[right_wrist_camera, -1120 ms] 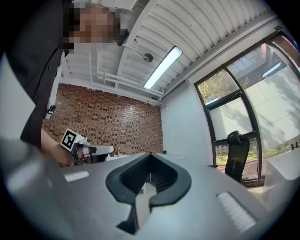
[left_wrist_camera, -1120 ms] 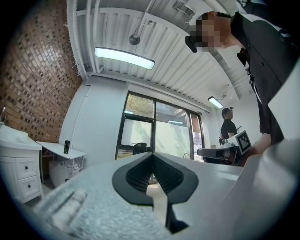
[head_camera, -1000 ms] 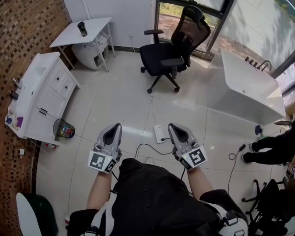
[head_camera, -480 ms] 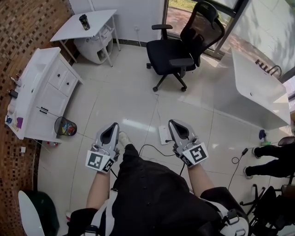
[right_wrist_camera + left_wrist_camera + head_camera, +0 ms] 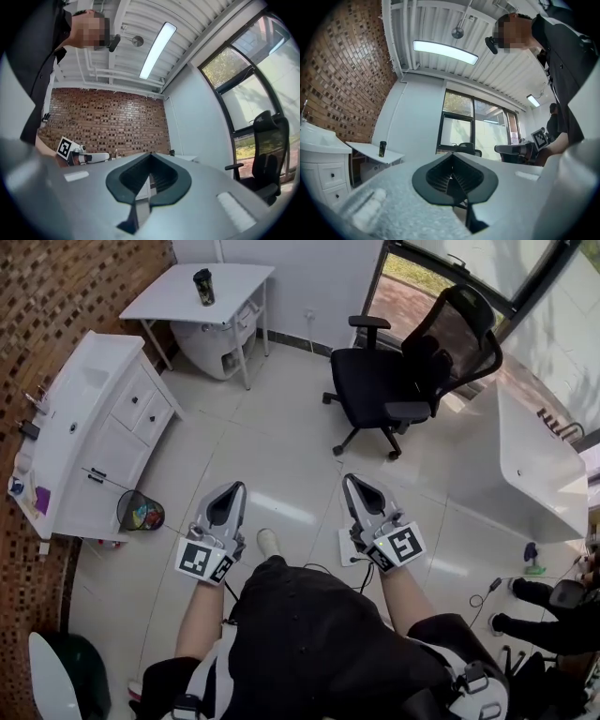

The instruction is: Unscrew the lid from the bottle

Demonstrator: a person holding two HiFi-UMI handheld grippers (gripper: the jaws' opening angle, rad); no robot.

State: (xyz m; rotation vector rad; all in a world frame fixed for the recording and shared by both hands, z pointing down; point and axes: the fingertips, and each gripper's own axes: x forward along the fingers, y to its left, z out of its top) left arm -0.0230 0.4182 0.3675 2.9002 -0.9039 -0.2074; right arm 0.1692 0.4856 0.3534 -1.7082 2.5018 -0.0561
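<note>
A dark bottle [image 5: 203,286] with a lid stands on a small white table [image 5: 159,301] at the far end of the room; in the left gripper view the bottle [image 5: 382,148] appears small and upright at the left. My left gripper [image 5: 235,487] and right gripper [image 5: 349,480] are held side by side in front of the person's body, above the tiled floor and far from the bottle. Both point forward with jaws pressed together and nothing between them. The left gripper [image 5: 451,159] and right gripper [image 5: 150,157] look the same in their own views.
A white cabinet with a basin [image 5: 84,418] runs along the brick wall at left, a wire wastebasket [image 5: 141,512] beside it. A black office chair [image 5: 412,381] stands ahead right, a white tub [image 5: 539,465] further right. A power strip [image 5: 349,547] and cables lie underfoot.
The person has walked forward across the floor: the table, bottle and chair have shifted right and nearer in the head view. Both grippers keep the same shut pose ahead of the body.
</note>
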